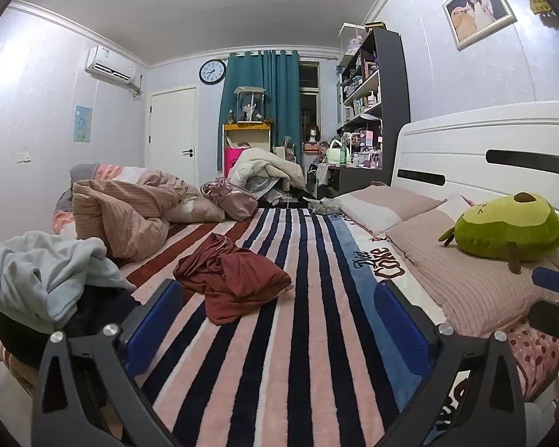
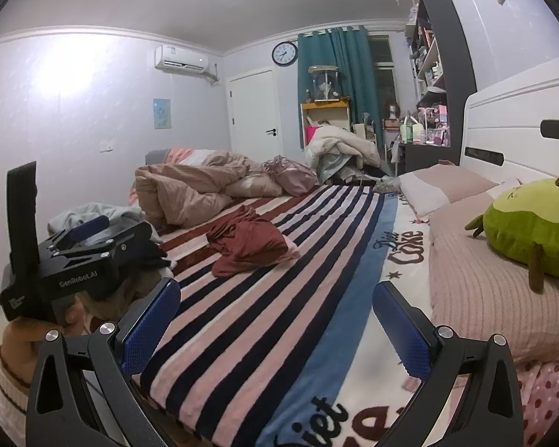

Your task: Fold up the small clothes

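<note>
A crumpled dark red garment (image 1: 234,277) lies on the striped blanket (image 1: 316,316) in the middle of the bed. It also shows in the right wrist view (image 2: 248,244). My left gripper (image 1: 279,320) is open and empty, held just short of the red garment. It shows from the side in the right wrist view (image 2: 89,238). My right gripper (image 2: 277,326) is open and empty over the blanket's near edge, well short of the garment. A pale blue-grey garment (image 1: 41,275) lies crumpled at the bed's left edge on dark clothes.
A bunched tan duvet (image 1: 130,212) and a pink satin bag (image 1: 231,197) lie at the far left of the bed. Pink pillows (image 1: 466,272) and a green avocado plush (image 1: 510,227) lie along the white headboard (image 1: 495,149) on the right.
</note>
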`<state>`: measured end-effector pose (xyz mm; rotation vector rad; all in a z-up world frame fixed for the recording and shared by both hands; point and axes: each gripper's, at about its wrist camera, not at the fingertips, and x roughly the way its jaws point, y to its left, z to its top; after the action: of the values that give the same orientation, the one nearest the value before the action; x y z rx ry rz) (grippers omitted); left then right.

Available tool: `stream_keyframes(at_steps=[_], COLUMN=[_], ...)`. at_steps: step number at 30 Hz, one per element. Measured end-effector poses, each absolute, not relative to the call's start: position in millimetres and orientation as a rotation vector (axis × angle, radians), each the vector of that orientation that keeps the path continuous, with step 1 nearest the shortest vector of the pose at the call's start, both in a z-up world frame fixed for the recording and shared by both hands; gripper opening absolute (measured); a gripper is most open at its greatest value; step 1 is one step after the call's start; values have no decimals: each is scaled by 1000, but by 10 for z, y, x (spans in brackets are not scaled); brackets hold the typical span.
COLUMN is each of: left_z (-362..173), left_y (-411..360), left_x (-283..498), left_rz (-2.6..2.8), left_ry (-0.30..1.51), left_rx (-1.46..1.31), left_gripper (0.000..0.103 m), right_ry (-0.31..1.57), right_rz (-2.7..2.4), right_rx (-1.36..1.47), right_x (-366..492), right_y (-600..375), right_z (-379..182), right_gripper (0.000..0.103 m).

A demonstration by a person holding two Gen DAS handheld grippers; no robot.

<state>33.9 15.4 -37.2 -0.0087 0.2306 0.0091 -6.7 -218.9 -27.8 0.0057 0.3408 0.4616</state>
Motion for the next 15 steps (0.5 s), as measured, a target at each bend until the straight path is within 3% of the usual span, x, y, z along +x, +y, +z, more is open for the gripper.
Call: stream_keyframes(at_steps=[15], left_z=[-403], left_y=[155], left_x=[313], left_rz=[5], left_ry=[225], left_rx=[-8], left_gripper=[102], right_ry=[338], right_rz=[457], right_rx=[20], right_x=[-78], right_y=[-2210], right_z=[-223], right_gripper=[103])
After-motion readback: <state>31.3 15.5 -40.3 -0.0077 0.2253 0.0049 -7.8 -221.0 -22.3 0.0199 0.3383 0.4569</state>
